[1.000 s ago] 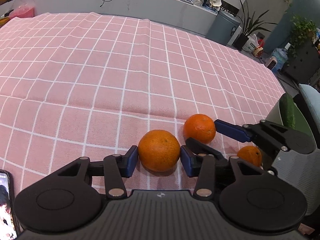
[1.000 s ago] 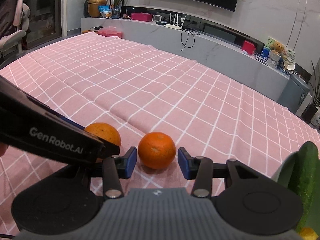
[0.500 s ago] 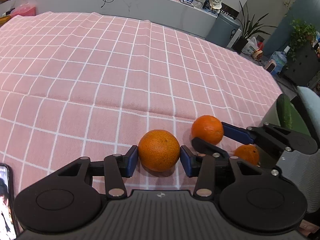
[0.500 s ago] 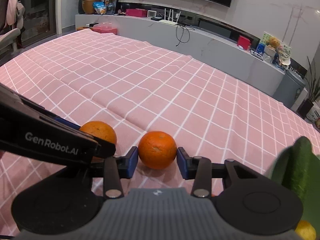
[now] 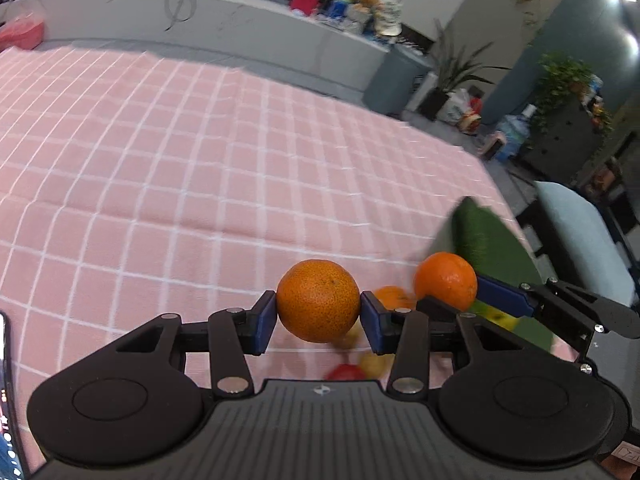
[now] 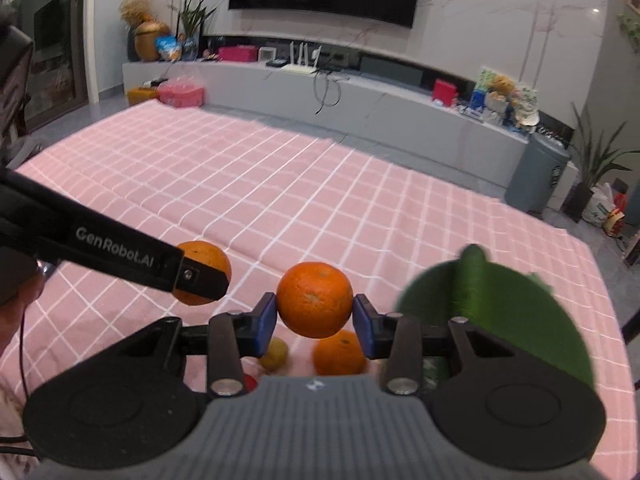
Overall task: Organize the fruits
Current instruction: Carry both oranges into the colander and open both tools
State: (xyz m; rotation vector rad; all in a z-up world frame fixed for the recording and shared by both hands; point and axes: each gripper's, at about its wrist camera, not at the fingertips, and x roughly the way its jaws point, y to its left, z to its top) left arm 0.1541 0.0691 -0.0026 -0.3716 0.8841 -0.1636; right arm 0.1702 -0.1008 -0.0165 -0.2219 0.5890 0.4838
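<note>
My left gripper (image 5: 319, 320) is shut on an orange (image 5: 318, 306) and holds it above the pink checked cloth (image 5: 200, 184). My right gripper (image 6: 315, 320) is shut on a second orange (image 6: 315, 299), also lifted. In the left wrist view the right gripper's orange (image 5: 445, 280) hangs just to the right. In the right wrist view the left gripper's orange (image 6: 204, 264) shows behind its black finger. A third orange (image 6: 339, 354) lies on the cloth below.
A green tray (image 6: 516, 320) holding a cucumber (image 6: 474, 284) stands at the right. A yellowish fruit (image 6: 275, 354) and a red fruit (image 5: 346, 372) lie on the cloth under the grippers. A phone (image 5: 6, 420) sits at the left edge.
Both grippers have closed on their oranges and lifted them off the cloth. The views have tilted up, and small fruits below have come into sight.
</note>
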